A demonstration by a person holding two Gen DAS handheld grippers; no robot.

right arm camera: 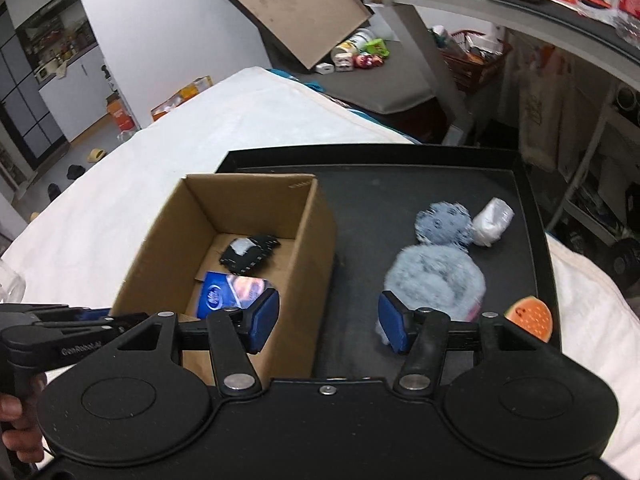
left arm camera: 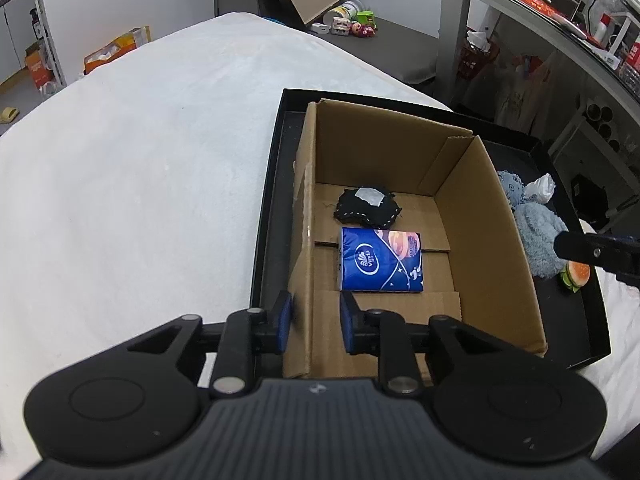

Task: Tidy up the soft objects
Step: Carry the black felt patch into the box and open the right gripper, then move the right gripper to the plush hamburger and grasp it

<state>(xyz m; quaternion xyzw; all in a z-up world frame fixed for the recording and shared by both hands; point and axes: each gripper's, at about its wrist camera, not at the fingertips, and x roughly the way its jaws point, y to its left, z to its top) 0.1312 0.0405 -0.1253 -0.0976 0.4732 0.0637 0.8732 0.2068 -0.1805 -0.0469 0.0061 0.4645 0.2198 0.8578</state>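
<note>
Left gripper [left arm camera: 315,322]: jaws narrow, blue pads straddling the near-left wall of the cardboard box – a gap shows on the inner side, nothing gripped.
Right gripper [right arm camera: 328,322]: jaws partly apart, empty – hovering over the tray between the box and the blue plush.
Cardboard box [left arm camera: 476,216]: open top, standing at the left end of the black tray [left arm camera: 268,208].
Tissue pack [left arm camera: 382,260]: blue, lying flat on the box floor, near the middle.
Black pouch [left arm camera: 366,210]: dark fabric piece with white stitching and a pale patch, on the box floor just behind the tissue pack.
Blue plush [right arm camera: 436,276]: fluffy, pale blue, on the tray right of the box, outside it.
Blue knit piece [right arm camera: 444,224]: touching the far side of the plush.
White wad [right arm camera: 492,222]: crumpled, just beside the knit piece on its right.
Burger toy [right arm camera: 530,316]: small, at the near right of the tray, near the plush.
Bed [left arm camera: 140,168]: white cover, carries the tray.
Hand [right arm camera: 16,420]: on the left gripper's handle, seen at the lower left of the right wrist view.
</note>
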